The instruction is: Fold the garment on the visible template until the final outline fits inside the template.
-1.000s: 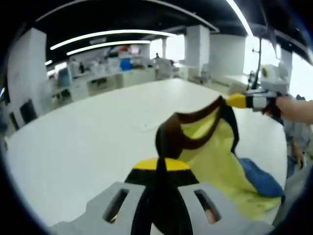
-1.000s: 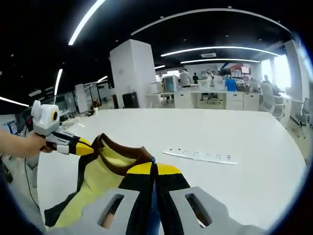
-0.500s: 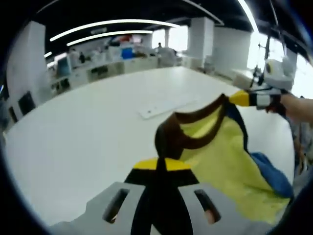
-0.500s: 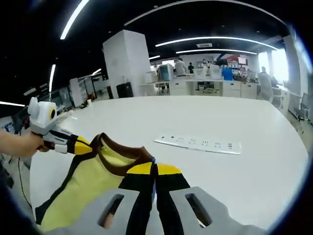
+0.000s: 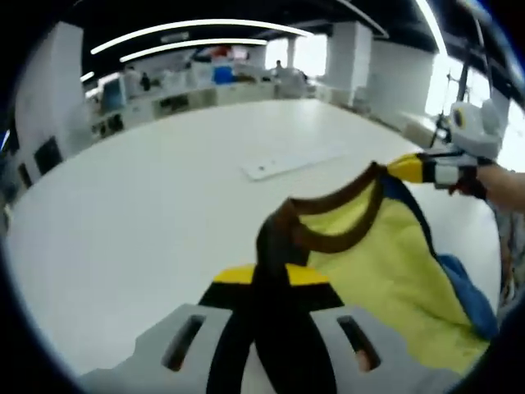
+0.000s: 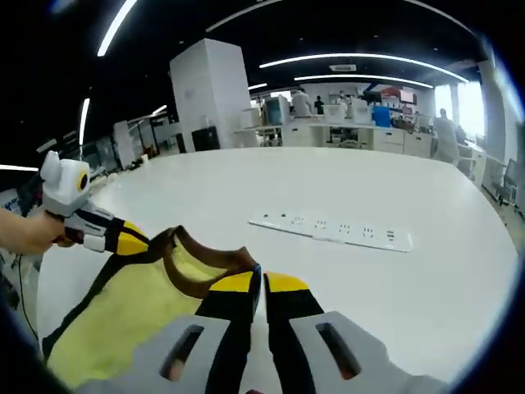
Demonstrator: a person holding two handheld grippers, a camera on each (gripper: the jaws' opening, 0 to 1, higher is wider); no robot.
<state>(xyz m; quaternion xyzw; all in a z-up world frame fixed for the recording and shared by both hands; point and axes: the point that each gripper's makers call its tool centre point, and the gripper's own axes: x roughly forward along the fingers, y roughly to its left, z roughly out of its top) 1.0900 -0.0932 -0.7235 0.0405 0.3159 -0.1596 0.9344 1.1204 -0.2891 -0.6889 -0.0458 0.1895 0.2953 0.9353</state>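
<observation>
Gripping the garment (image 5: 385, 263) at its brown collar, the left claw (image 5: 264, 283) has its jaws clenched with dark fabric pinched between the yellow tips; the cloth rises straight out of the closed gap.

Right claw (image 6: 261, 283): jaws pressed together on the same collar at the opposite shoulder, a sliver of blue fabric showing in the seam between the tips.

Garment: yellow body, brown neckline band (image 6: 201, 271), dark edging, a blue part (image 5: 467, 283) at the lower right of the left gripper view. Held up and stretched between the two claws above the white surface (image 5: 148, 205); its lower part is cut off by the edge of each view, so whether it touches the surface cannot be told.

Template: not made out in either view.

Hands: in the left gripper view the person's right hand (image 5: 492, 185) reaches in from the right edge, holding the other claw level at the collar's far end. In the right gripper view the person's left hand (image 6: 29, 230) comes in from the left edge, likewise level.

Other items: a long white power strip (image 6: 328, 231) lying flat on the surface, well apart from the garment. Desks and people in the background are blurred.
</observation>
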